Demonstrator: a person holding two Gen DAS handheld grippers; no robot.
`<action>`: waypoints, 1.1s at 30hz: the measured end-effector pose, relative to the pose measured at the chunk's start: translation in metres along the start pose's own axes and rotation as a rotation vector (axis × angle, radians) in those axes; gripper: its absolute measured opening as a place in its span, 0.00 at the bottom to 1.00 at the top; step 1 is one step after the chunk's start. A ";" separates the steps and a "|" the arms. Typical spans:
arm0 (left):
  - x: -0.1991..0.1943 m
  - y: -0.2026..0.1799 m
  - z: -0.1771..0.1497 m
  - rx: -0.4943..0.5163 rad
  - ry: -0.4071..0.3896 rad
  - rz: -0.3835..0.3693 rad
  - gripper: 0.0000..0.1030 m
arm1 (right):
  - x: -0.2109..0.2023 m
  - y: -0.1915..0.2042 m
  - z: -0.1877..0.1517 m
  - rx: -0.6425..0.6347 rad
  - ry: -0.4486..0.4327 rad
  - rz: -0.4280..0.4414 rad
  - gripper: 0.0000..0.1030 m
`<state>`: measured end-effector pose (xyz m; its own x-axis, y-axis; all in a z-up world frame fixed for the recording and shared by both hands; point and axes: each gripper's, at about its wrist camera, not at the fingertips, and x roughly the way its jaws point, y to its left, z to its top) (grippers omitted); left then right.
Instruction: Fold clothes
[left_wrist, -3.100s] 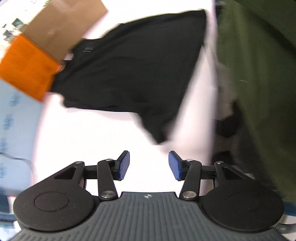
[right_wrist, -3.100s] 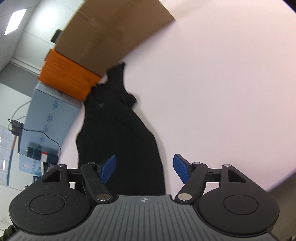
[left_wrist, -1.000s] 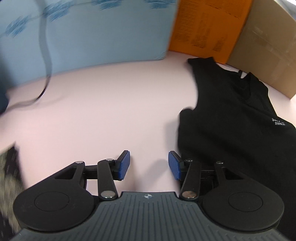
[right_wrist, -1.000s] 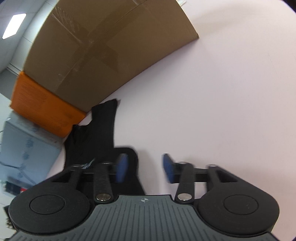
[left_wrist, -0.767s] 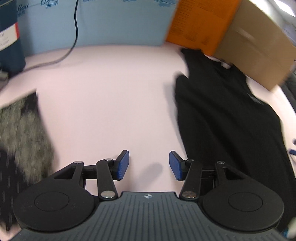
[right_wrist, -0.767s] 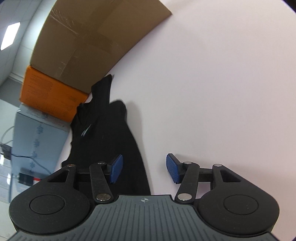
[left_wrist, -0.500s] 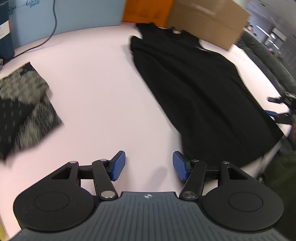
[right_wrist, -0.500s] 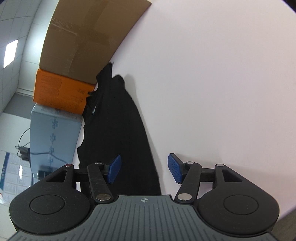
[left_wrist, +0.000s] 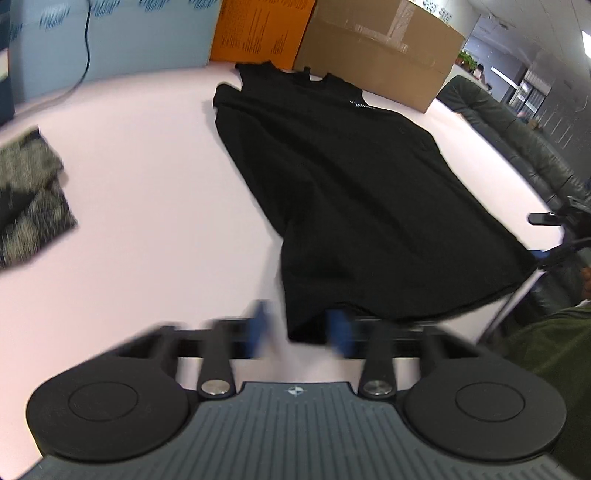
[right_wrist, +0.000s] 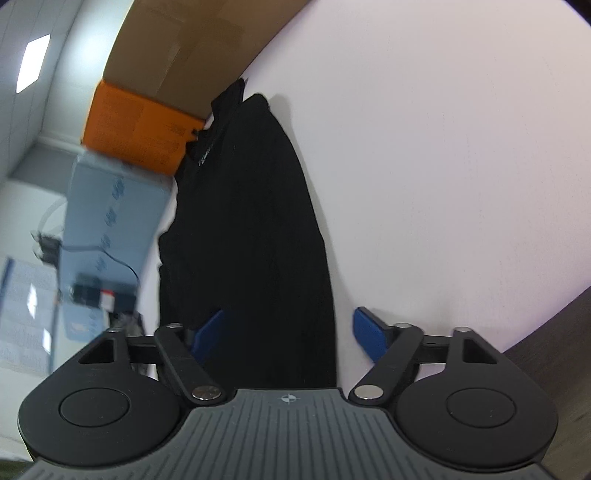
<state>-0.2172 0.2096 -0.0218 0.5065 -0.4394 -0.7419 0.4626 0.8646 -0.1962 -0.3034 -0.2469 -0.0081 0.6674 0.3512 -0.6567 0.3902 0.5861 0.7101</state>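
A black sleeveless shirt (left_wrist: 351, 184) lies flat on the pale pink table (left_wrist: 140, 192), neck toward the boxes, hem toward me. My left gripper (left_wrist: 297, 332) is open, its blurred blue fingers straddling the near left hem corner. In the right wrist view the same shirt (right_wrist: 251, 229) runs away from me. My right gripper (right_wrist: 288, 336) is open wide, over the shirt's right hem edge, with nothing held.
A folded patterned dark garment (left_wrist: 29, 206) lies at the left. A blue box (left_wrist: 110, 40), an orange box (left_wrist: 258, 29) and a brown cardboard box (left_wrist: 376, 51) stand along the back. The table's front edge (right_wrist: 535, 321) is near the right gripper. A dark sofa (left_wrist: 517, 140) is beyond.
The left gripper swung round from the shirt's neck end to its hem and dropped to the hem's left corner. The right gripper drew back to the hem and opened wider.
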 end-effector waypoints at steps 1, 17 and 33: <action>-0.002 -0.007 0.002 0.061 -0.015 0.042 0.05 | 0.001 0.005 -0.003 -0.042 0.012 -0.033 0.46; -0.056 0.001 -0.006 0.440 0.183 0.020 0.30 | -0.018 -0.029 -0.015 0.175 -0.018 0.066 0.50; -0.022 0.013 -0.002 -0.004 0.119 -0.050 0.50 | -0.035 0.004 -0.012 0.026 -0.069 0.143 0.06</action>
<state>-0.2234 0.2314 -0.0088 0.3931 -0.4499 -0.8019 0.4819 0.8435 -0.2370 -0.3328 -0.2480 0.0145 0.7586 0.3782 -0.5305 0.3043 0.5142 0.8019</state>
